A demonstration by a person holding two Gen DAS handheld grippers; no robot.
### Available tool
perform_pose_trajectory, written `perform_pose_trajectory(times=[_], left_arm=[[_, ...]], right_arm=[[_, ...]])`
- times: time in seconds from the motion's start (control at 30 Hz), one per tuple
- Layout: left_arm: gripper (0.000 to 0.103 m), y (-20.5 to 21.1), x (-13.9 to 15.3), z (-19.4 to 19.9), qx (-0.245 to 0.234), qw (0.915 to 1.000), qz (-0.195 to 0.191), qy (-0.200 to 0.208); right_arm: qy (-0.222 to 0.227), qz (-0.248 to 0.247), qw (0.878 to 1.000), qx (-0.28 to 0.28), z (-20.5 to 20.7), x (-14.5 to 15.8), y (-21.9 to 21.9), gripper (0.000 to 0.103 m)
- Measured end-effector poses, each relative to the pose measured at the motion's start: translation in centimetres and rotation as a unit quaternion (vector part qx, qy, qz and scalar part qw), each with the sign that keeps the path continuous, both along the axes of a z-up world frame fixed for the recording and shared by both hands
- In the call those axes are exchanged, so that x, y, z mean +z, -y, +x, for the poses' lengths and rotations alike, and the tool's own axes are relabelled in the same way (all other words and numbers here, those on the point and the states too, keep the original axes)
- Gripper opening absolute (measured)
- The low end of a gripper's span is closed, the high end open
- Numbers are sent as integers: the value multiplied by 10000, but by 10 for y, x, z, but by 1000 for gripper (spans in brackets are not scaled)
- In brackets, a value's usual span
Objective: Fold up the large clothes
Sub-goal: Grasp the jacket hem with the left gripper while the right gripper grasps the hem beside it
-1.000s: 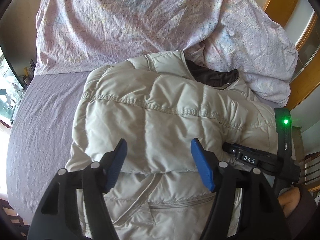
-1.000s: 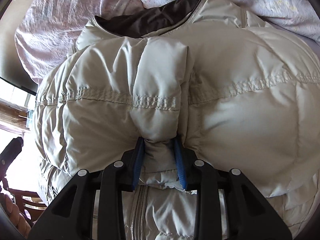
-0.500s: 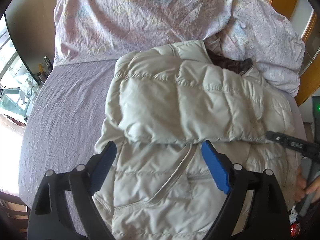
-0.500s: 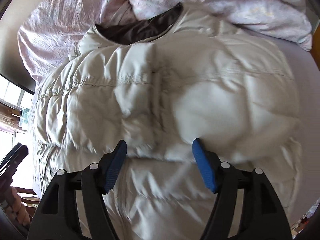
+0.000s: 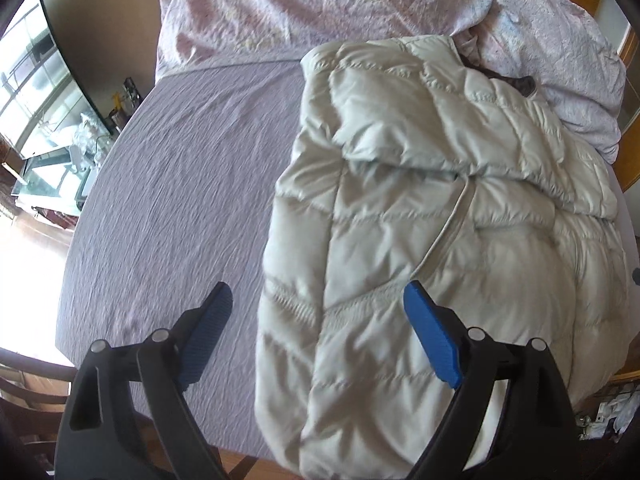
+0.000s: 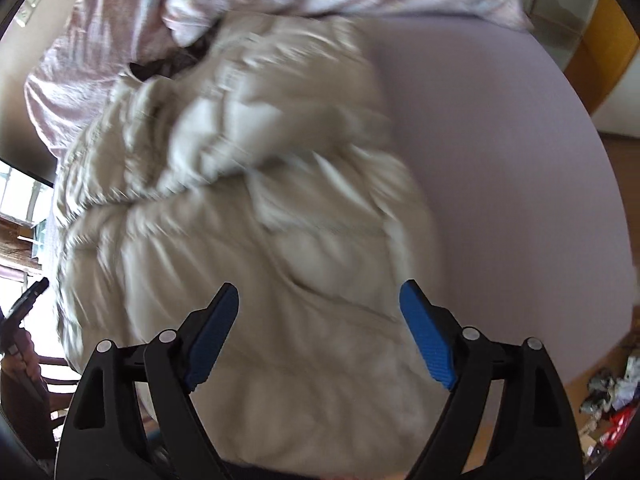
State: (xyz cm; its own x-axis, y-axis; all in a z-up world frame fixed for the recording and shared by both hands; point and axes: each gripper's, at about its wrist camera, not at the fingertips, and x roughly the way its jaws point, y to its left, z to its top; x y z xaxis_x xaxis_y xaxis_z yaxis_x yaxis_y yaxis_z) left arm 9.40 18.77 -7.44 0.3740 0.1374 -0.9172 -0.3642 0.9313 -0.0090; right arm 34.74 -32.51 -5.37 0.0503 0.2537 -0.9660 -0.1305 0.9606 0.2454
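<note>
A bed (image 5: 172, 184) with a wrinkled lavender sheet fills most of both views, and a crumpled pale pink floral duvet (image 5: 320, 0) is heaped along its far end. Past the bed's left edge there is a bright window (image 5: 36, 92) and a low glass-topped unit; warm orange wood trim (image 6: 592, 60) stands at the right, and small clutter lies on the wooden floor near the bed's corner. The cream quilted puffer jacket (image 5: 420, 208) lies on the sheet with its collar up against the duvet and 1 sleeve folded across the chest. The left claw (image 5: 318, 334) hangs released over the jacket's left edge, its jaws wide and gripping nothing. The right claw (image 6: 318, 334) has just been opening and stands released above the jacket's lower part; that view is smeared, so the folds there are hard to read.
</note>
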Motion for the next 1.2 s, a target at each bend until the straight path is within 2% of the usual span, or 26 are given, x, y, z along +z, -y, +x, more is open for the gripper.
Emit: perform_pose_trajectory(times=[0.17,0.3,0.43,0.6,0.77,0.87,0.93,1.03,1.2], left_arm=[[87,-1,-12,-23,21,9998,-87,-155],[87,2,-21,-33,1,9995,-259,-206],[87,5,-32,-39,-36,9985,-464,-280],[87,8,-40,-41,-62,9982,-498,-333],[87,5,-44,-43,-63,9978,-549,-378],[86,4,-47,-43,-87,9975,-580,-402],[81,4,-49,-43,-112,9970,-660,-399],[74,6,-52,-44,-154,9962,-762,-404],[73,8,-53,-49,-204,9956,-814,-419]], right_arm=[[-424,79,9987,-280,-20,-18,44,84],[-710,377,9956,-483,-28,-32,63,84],[-919,617,9928,-466,-32,-45,67,84],[-1105,757,9905,-326,-40,-54,64,84],[-1047,748,9915,-165,-44,-56,59,86],[-1013,868,9909,-169,-44,-56,49,81],[-1055,1070,9885,-176,-49,-56,48,69],[-1087,1224,9864,-133,-55,-56,46,65],[-1178,1462,9822,-48,-64,-57,45,60]])
